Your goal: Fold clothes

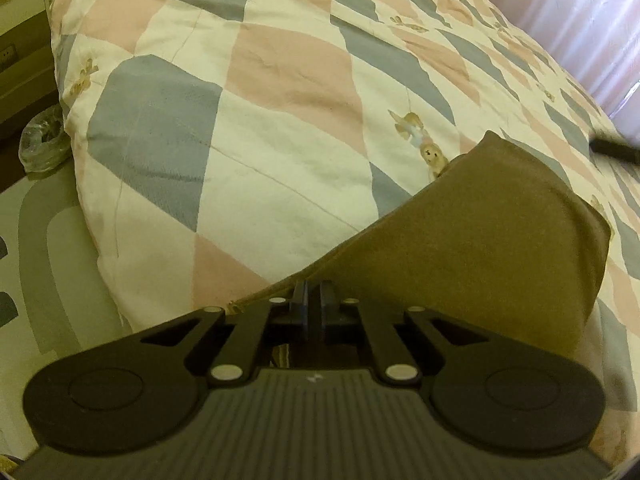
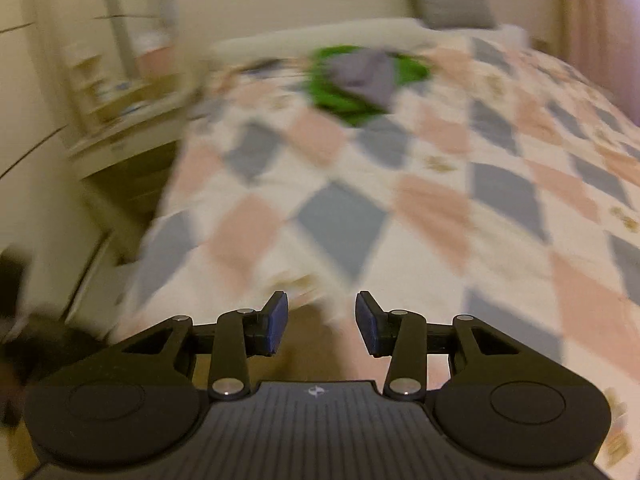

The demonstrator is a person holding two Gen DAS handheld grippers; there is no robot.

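Note:
My left gripper (image 1: 314,294) is shut on the near edge of a folded olive-brown garment (image 1: 480,232). The garment lies on the checked quilt (image 1: 280,120) of the bed, stretching away to the right of the gripper. My right gripper (image 2: 322,320) is open and empty, above the near edge of the bed; its view is blurred by motion. A heap of green and grey clothes (image 2: 360,80) lies farther up the bed in the right wrist view. A dark tip of the other gripper (image 1: 616,148) shows at the right edge of the left wrist view.
A bedside cabinet (image 1: 20,40) and a clear plastic bag (image 1: 42,144) stand left of the bed on a patterned rug (image 1: 44,240). A shelf unit (image 2: 116,80) stands by the wall. A pink curtain (image 1: 580,20) hangs at the right.

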